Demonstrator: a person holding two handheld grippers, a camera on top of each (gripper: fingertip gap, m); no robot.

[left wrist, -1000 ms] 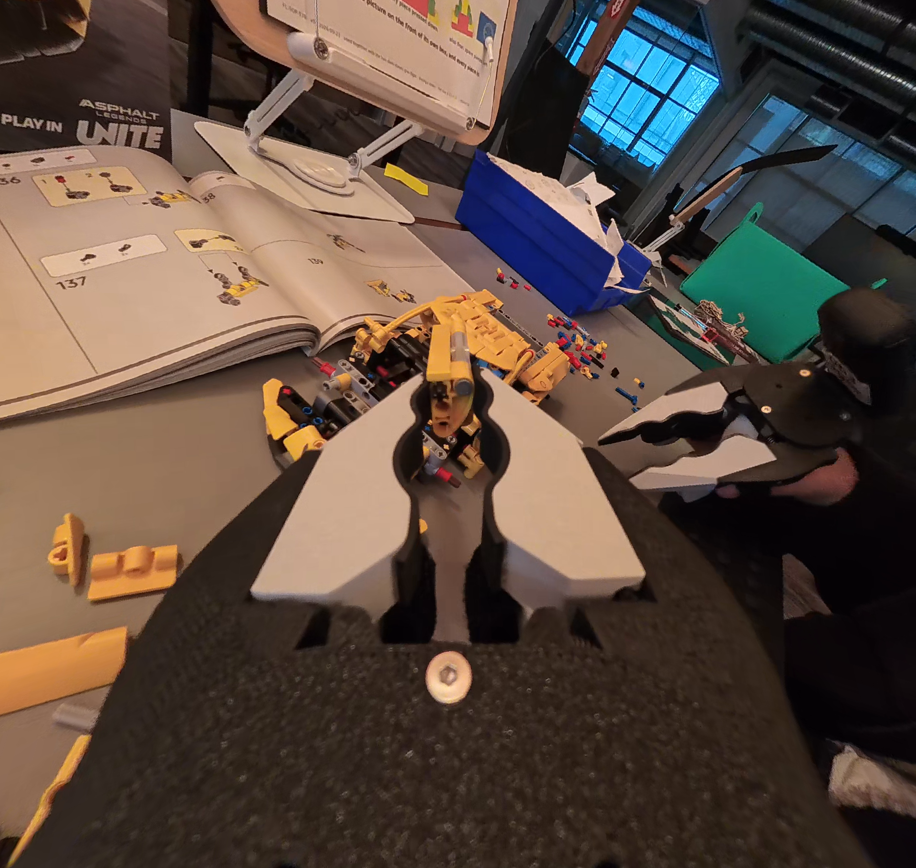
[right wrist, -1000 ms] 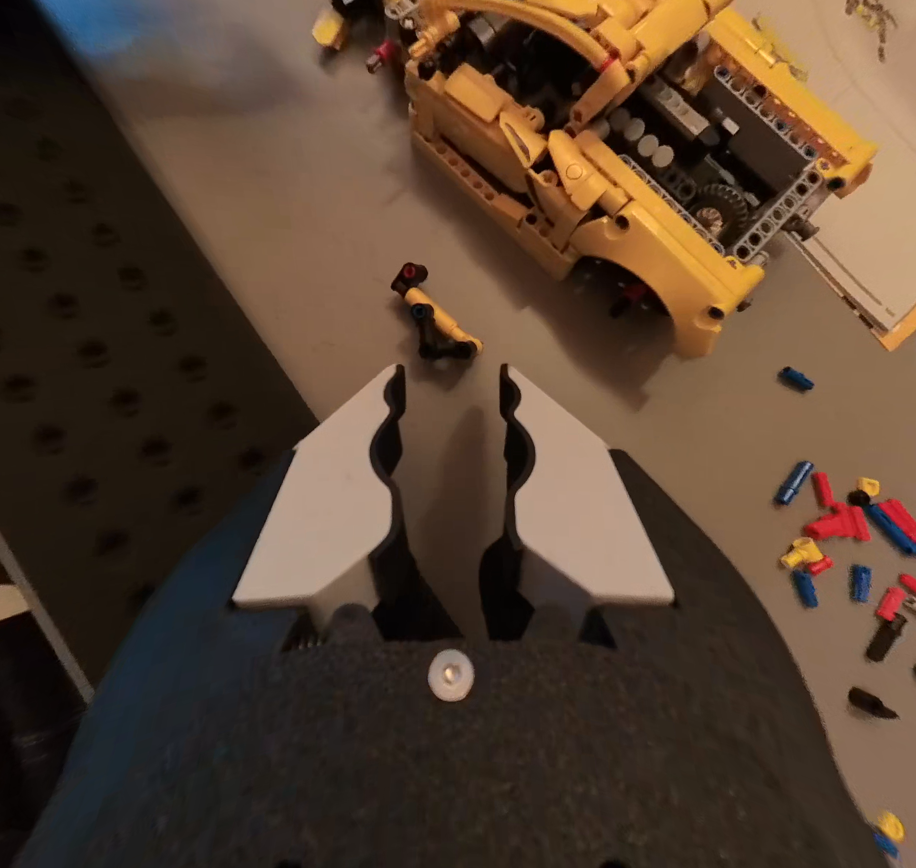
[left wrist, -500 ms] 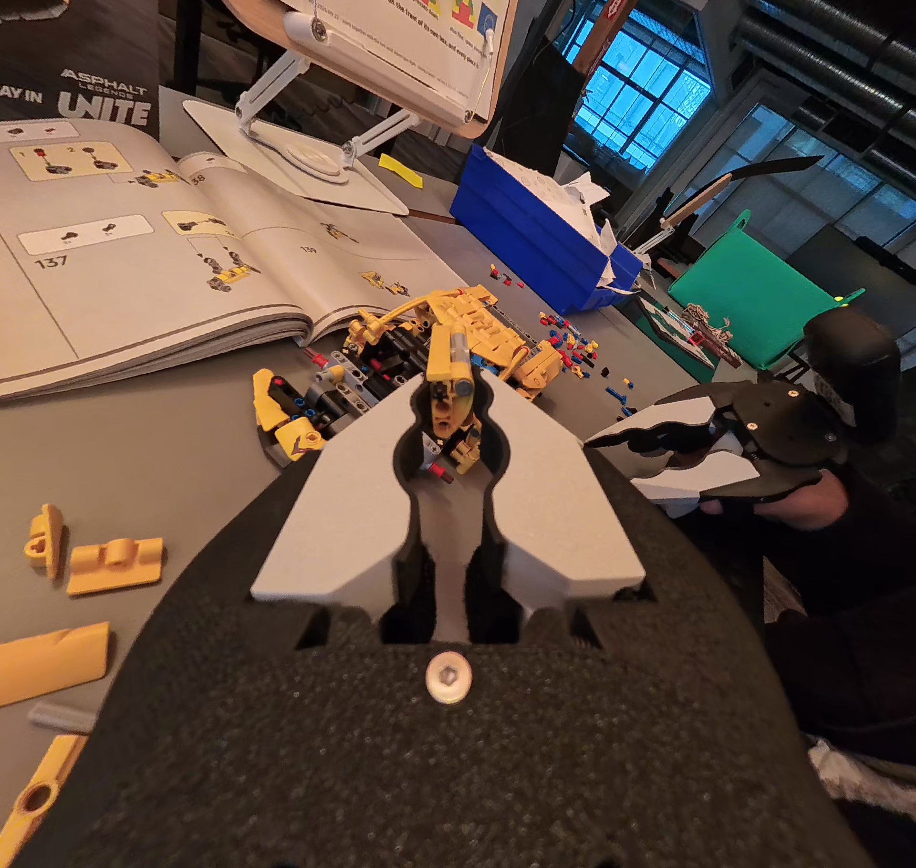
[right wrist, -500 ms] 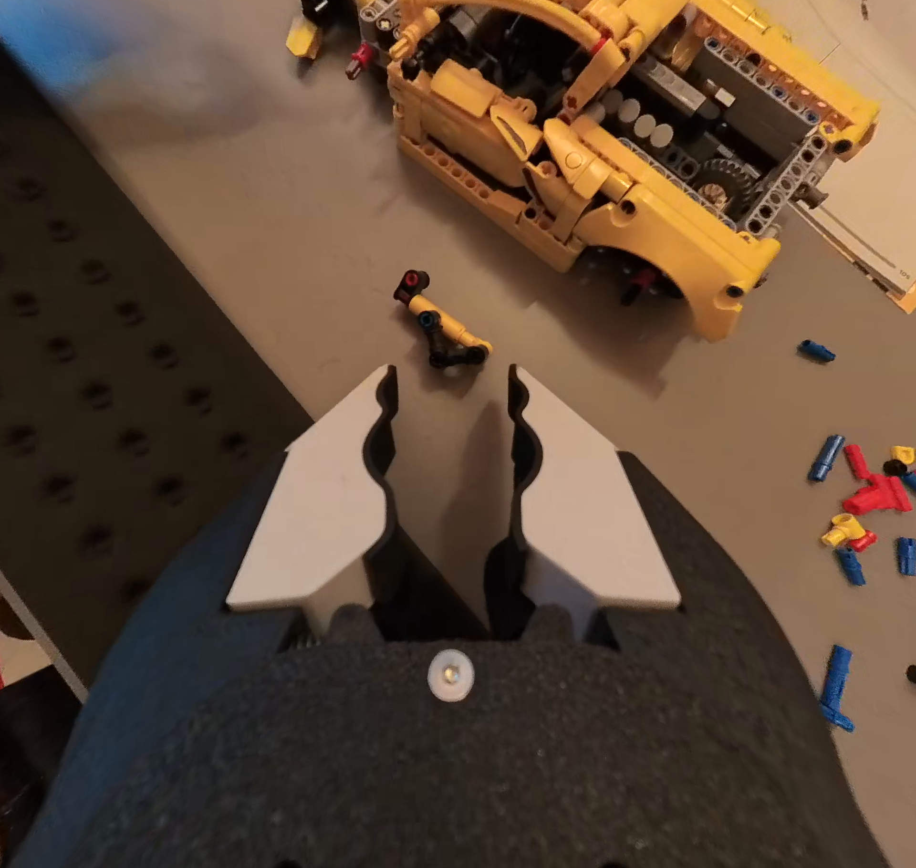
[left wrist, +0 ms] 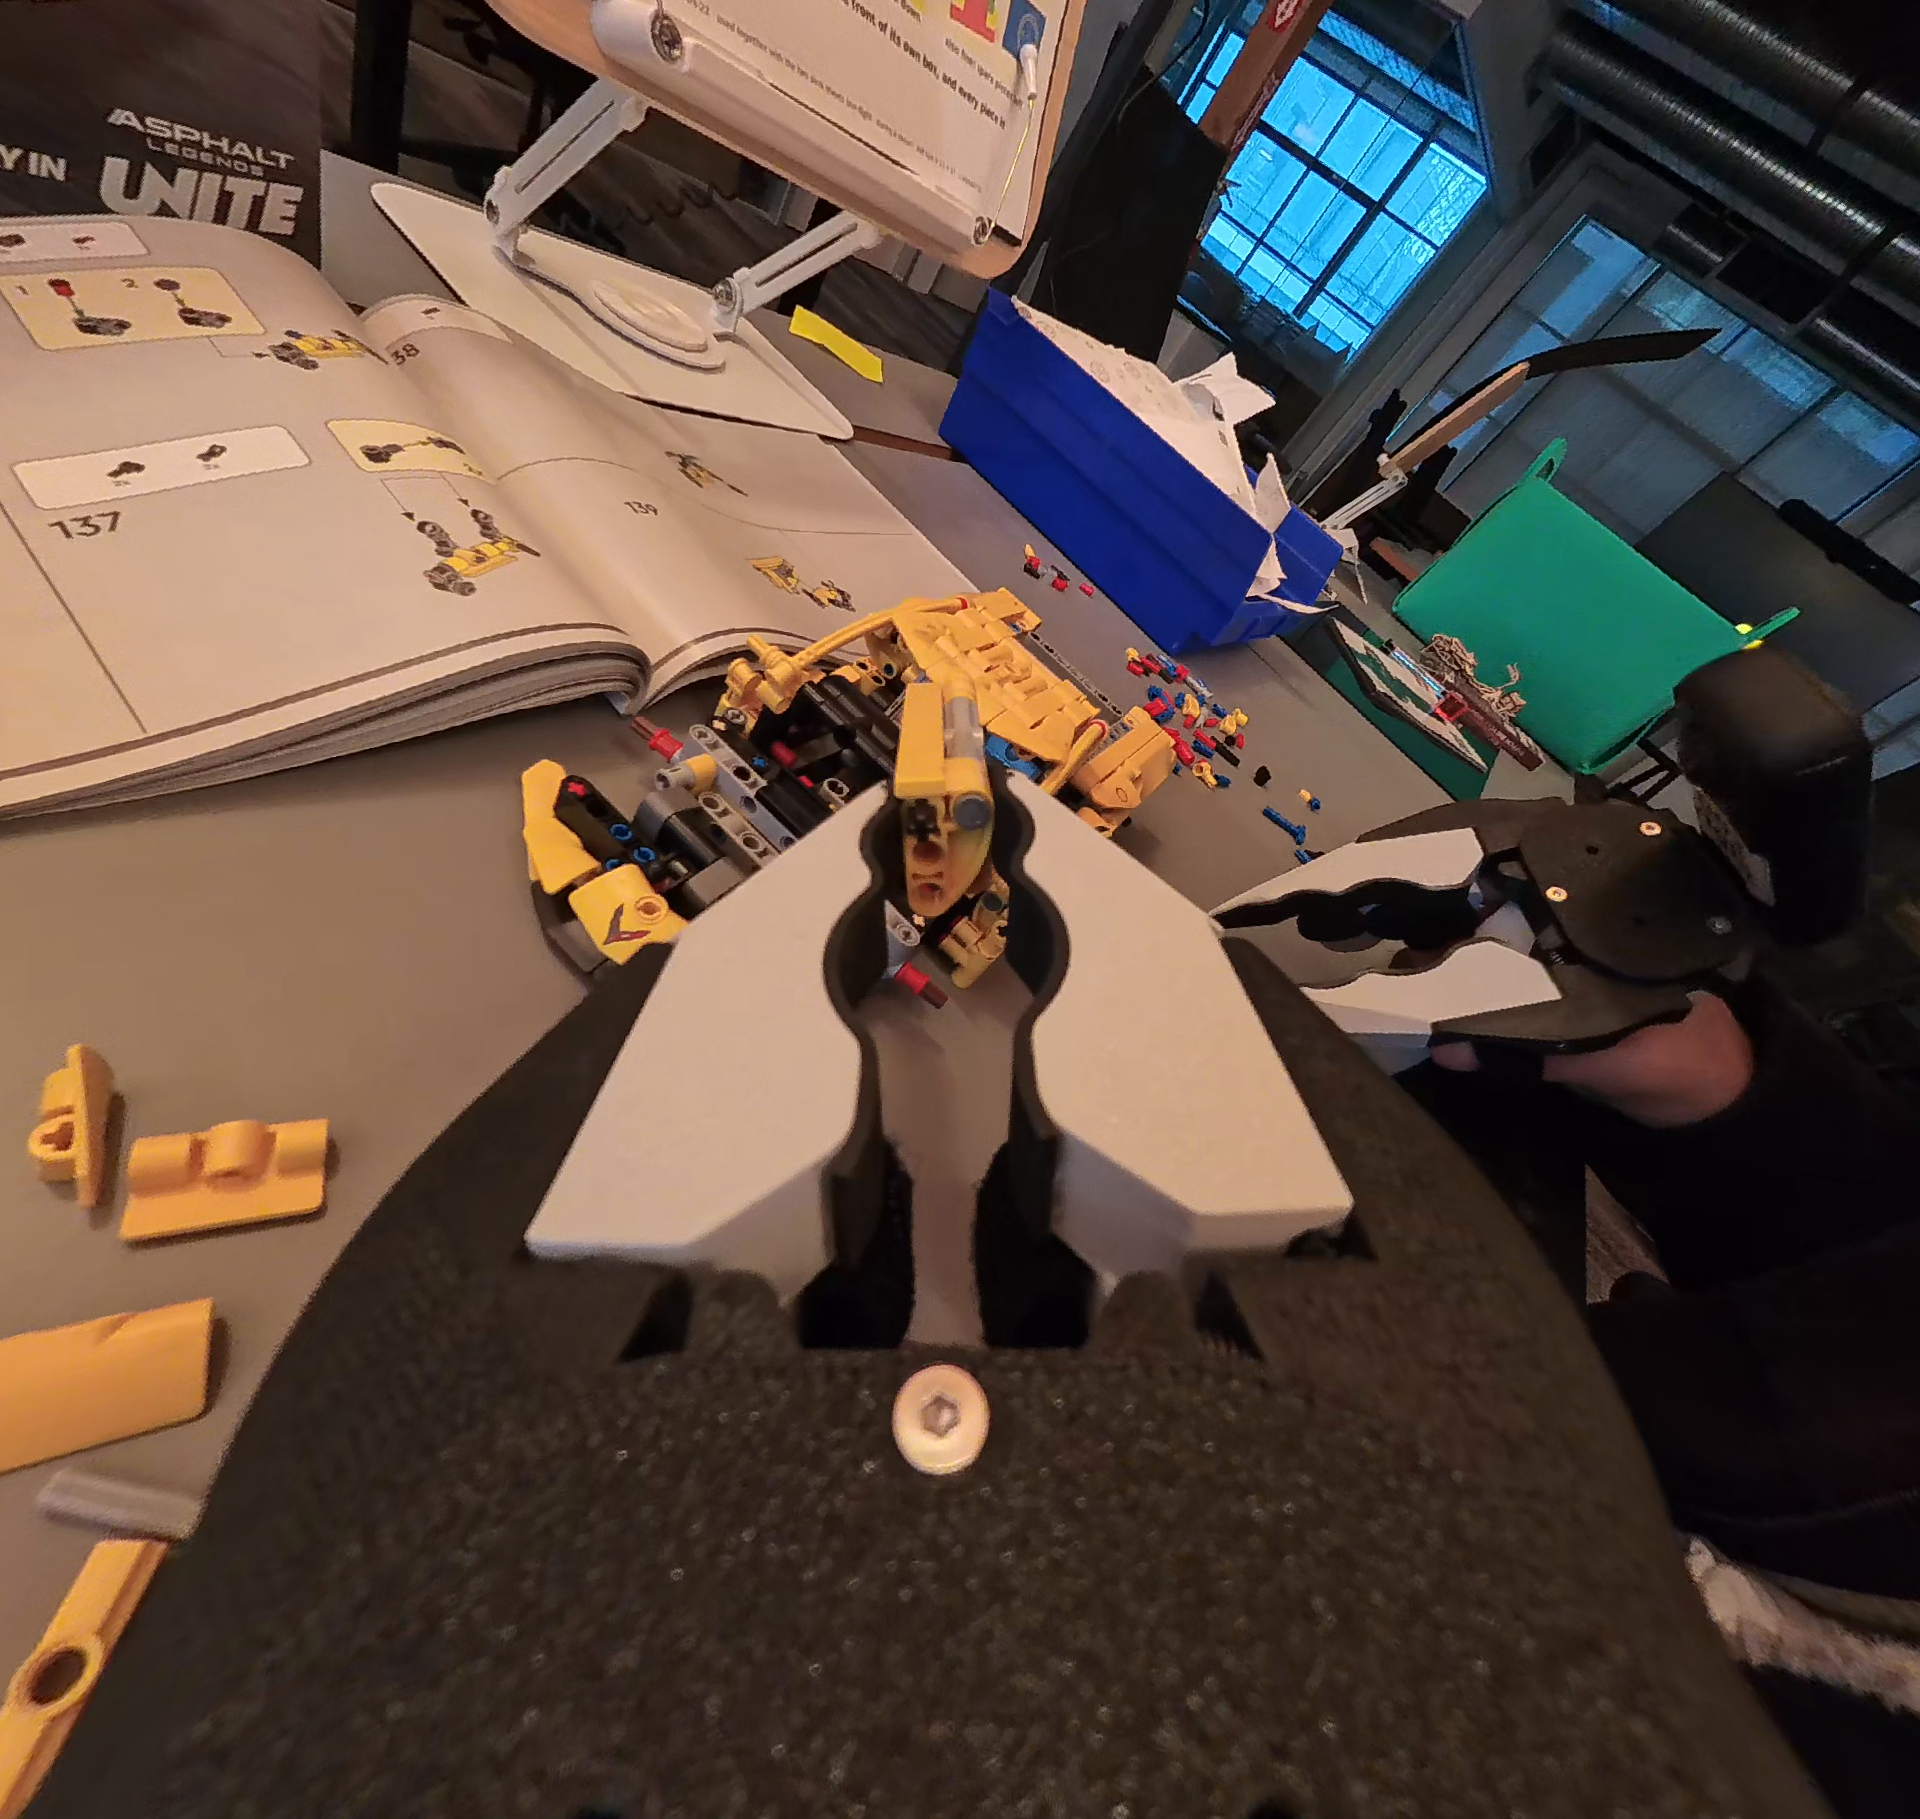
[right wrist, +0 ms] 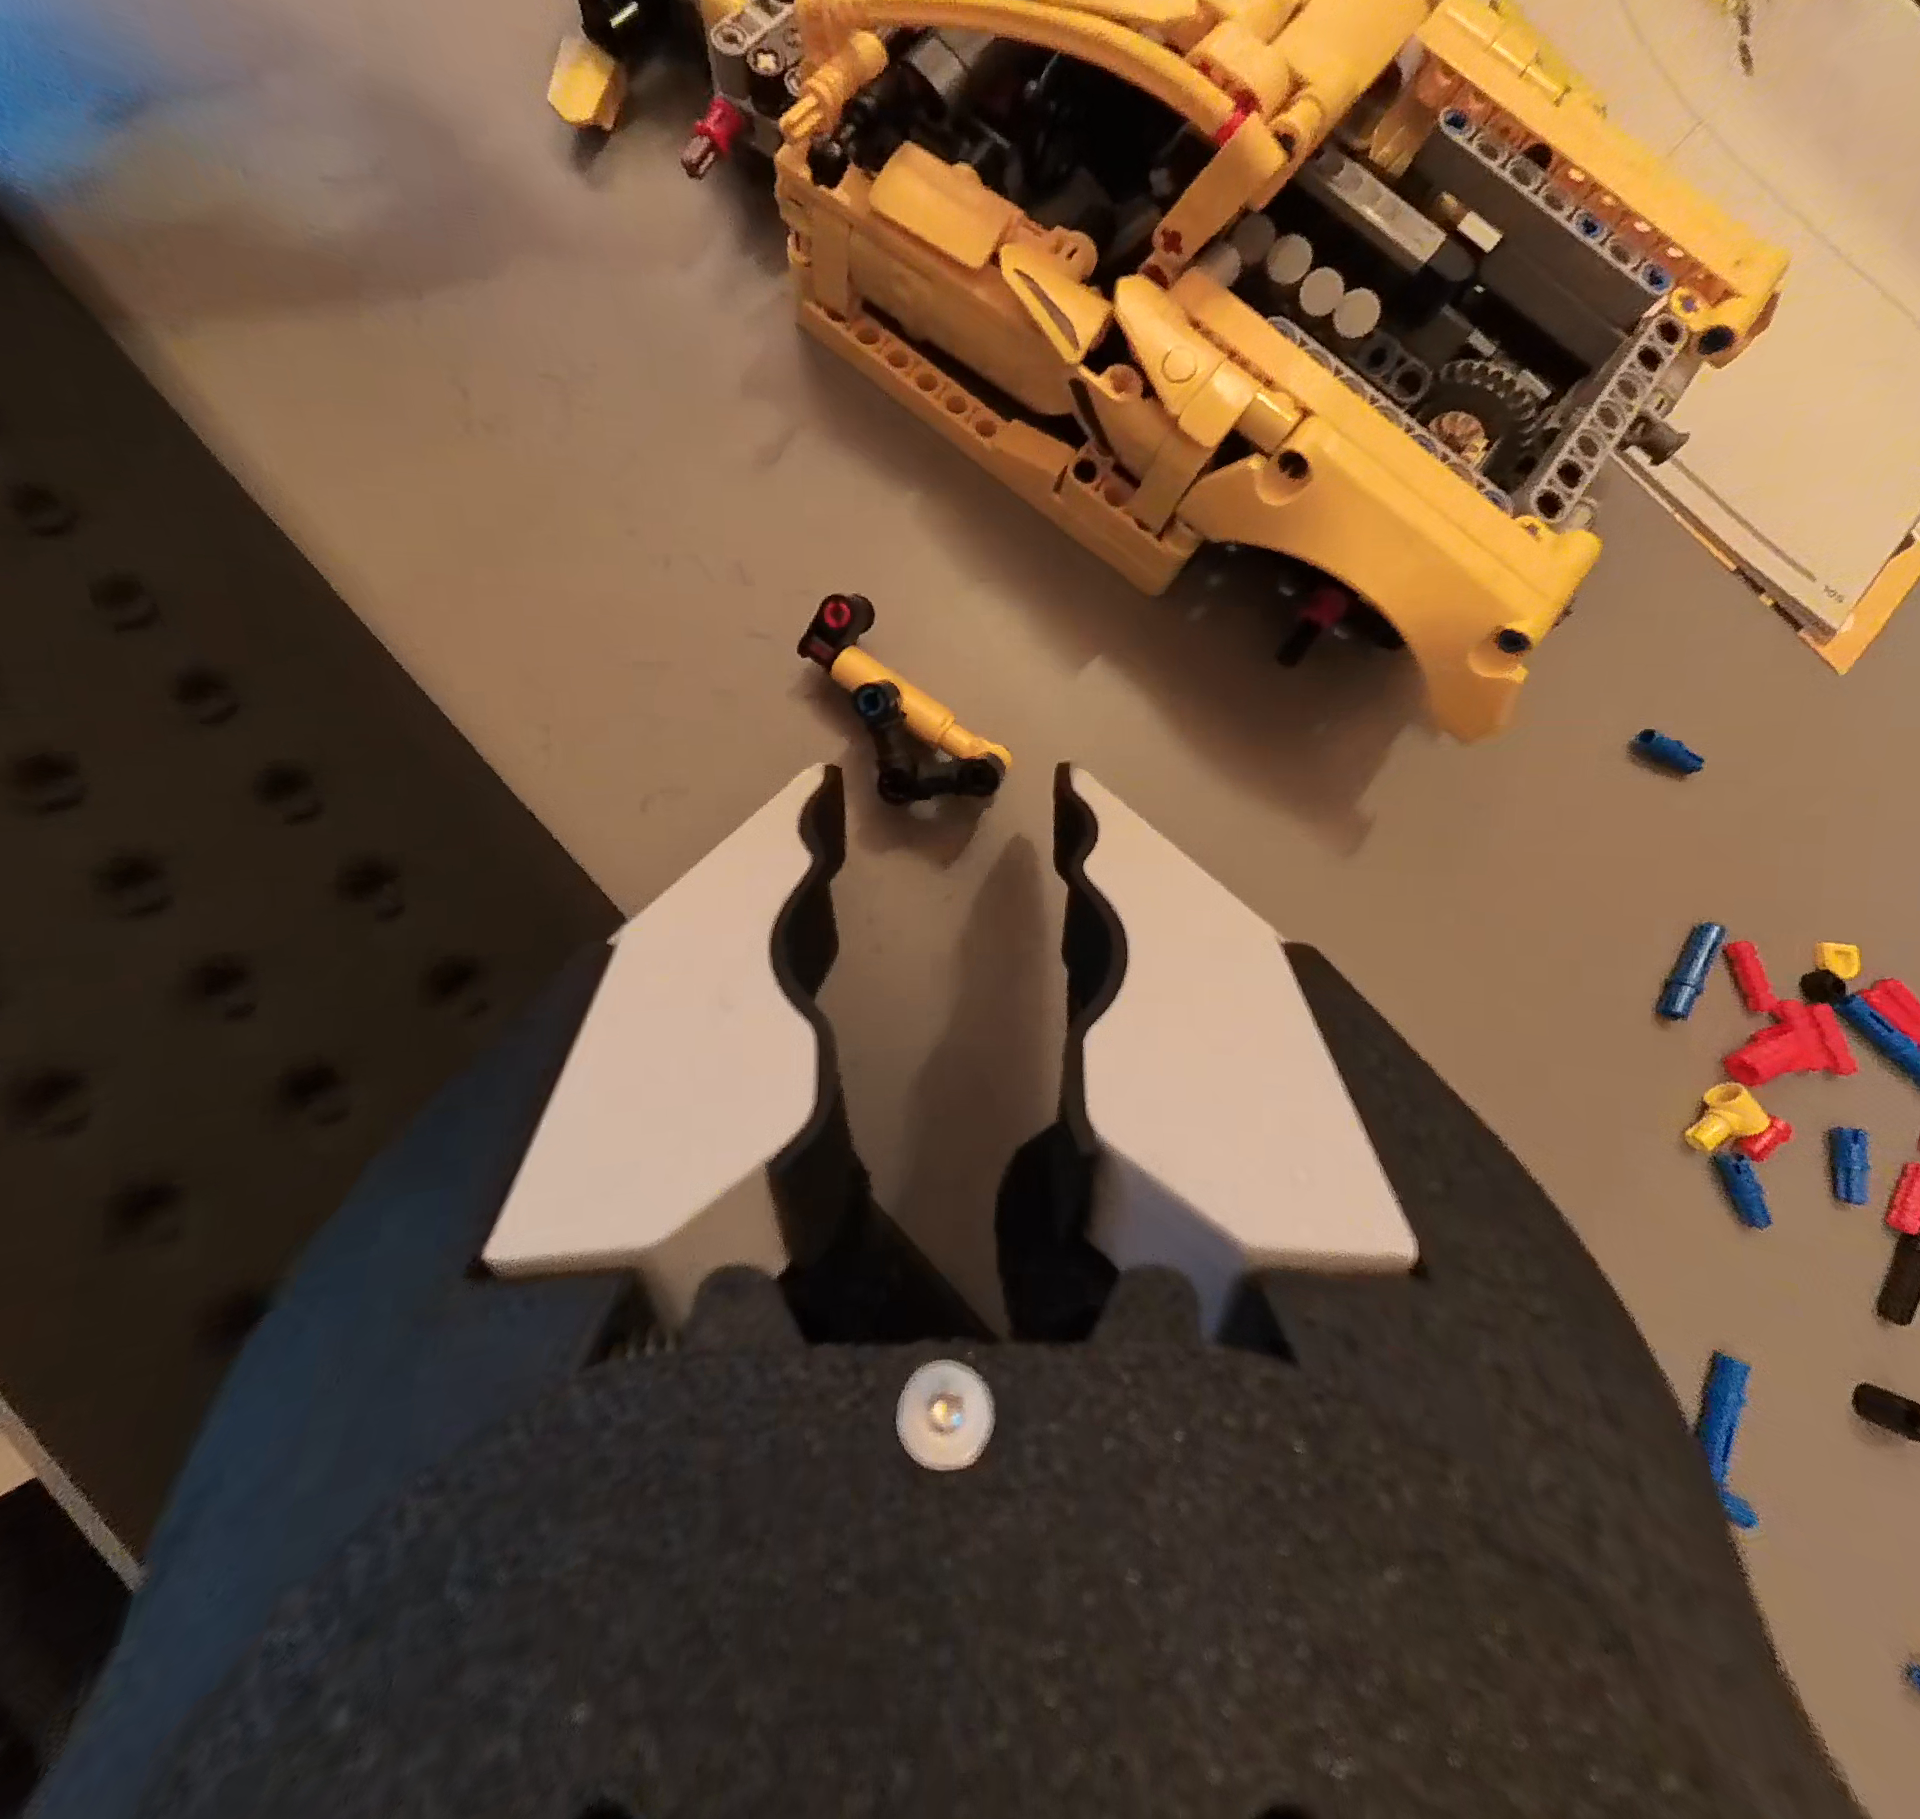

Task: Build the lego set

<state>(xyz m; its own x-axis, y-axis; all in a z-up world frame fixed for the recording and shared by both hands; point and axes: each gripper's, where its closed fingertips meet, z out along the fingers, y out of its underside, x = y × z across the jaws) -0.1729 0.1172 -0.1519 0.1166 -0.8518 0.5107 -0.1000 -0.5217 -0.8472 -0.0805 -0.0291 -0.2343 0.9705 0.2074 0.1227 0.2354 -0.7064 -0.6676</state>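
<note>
Left tongs [left wrist: 948, 839]: closed on a small yellow sub-assembly [left wrist: 940, 813], pinched in the notch near the tips so it stands upright and clear of the table [left wrist: 260, 938]. Held this way, I judge, to keep its free end open for a mating piece. To the left of these tongs lie loose yellow panels [left wrist: 223, 1172], untouched. Ahead and left is the open instruction book [left wrist: 312, 522], placed where I can read the step. Directly ahead, past the tips, sits the half-built yellow car [left wrist: 935, 699], resting on the table.

Right tongs [right wrist: 940, 782]: open, holding nothing, jaws apart and pointed down at the table. Just beyond the tips, touching neither finger, lies a small yellow-and-black linkage piece [right wrist: 904, 720]. The gap looks lined up on it, so I take this as the next pick. The car [right wrist: 1195, 294] is further ahead and right; loose red and blue pins [right wrist: 1787, 1042] are scattered to the right, near but apart.
</note>
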